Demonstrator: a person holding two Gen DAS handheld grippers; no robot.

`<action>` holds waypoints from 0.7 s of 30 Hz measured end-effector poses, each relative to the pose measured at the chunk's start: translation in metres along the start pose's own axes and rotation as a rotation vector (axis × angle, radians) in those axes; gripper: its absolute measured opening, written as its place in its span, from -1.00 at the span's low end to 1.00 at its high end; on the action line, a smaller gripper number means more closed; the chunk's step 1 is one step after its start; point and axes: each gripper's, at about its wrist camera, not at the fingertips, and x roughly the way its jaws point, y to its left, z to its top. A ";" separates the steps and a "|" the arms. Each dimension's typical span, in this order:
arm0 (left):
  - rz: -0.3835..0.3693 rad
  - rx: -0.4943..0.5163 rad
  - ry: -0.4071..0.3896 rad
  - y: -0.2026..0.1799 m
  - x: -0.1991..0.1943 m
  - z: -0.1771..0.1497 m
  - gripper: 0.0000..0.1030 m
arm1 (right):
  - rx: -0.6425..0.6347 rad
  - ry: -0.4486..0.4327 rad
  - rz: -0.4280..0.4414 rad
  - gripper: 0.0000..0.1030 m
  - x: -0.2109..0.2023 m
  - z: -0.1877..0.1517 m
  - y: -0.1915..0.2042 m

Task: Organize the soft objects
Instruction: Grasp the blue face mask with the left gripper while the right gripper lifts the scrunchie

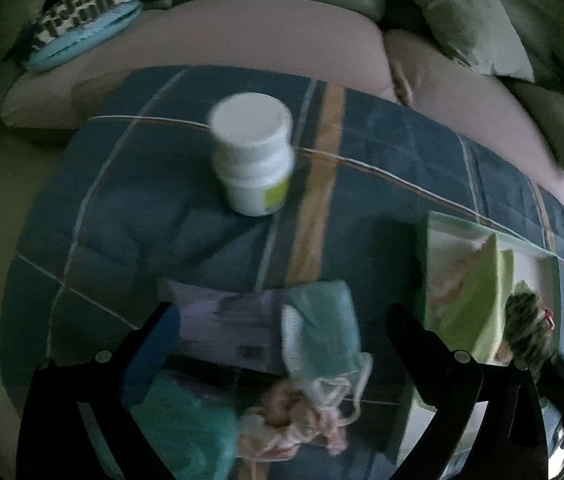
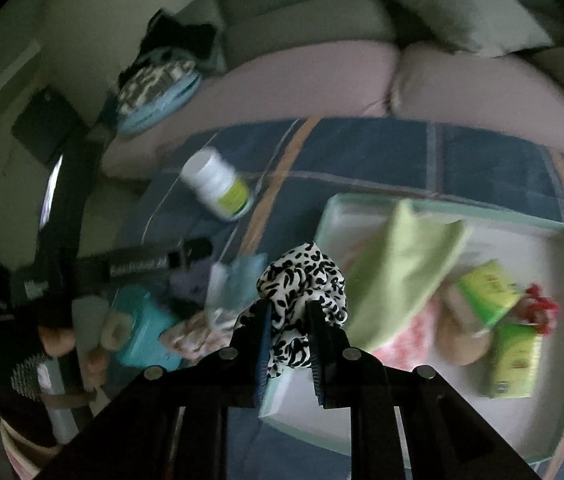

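A: Right gripper point(image 2: 288, 332)?
B: Jaws were clenched on the spotted cloth point(image 2: 302, 280), which bunched above the tips, over the near edge of the tray point(image 2: 522, 248).
A: Tray contents?
B: Green cloth point(image 2: 402, 264), two green boxes point(image 2: 486, 292), a red item point(image 2: 540, 306).
A: Left gripper point(image 1: 282, 332)?
B: Jaws stood released, gripping nothing, above a teal cloth point(image 1: 326, 328) and a pink tangle point(image 1: 294, 420) on the blue quilt point(image 1: 121, 200).
A: Else?
B: White bottle point(image 1: 253, 156) upright on the quilt, well apart from the tray.
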 end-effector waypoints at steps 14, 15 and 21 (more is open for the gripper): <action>0.042 0.154 0.143 -0.054 0.051 -0.014 0.14 | 0.087 -0.081 0.002 -0.64 -0.028 0.005 -0.031; 0.058 0.159 0.151 -0.054 0.055 -0.015 0.14 | 0.086 -0.082 0.004 -0.64 -0.028 0.004 -0.031; 0.069 0.148 0.186 -0.053 0.071 -0.020 -0.14 | 0.089 -0.086 0.015 -0.64 -0.031 0.003 -0.033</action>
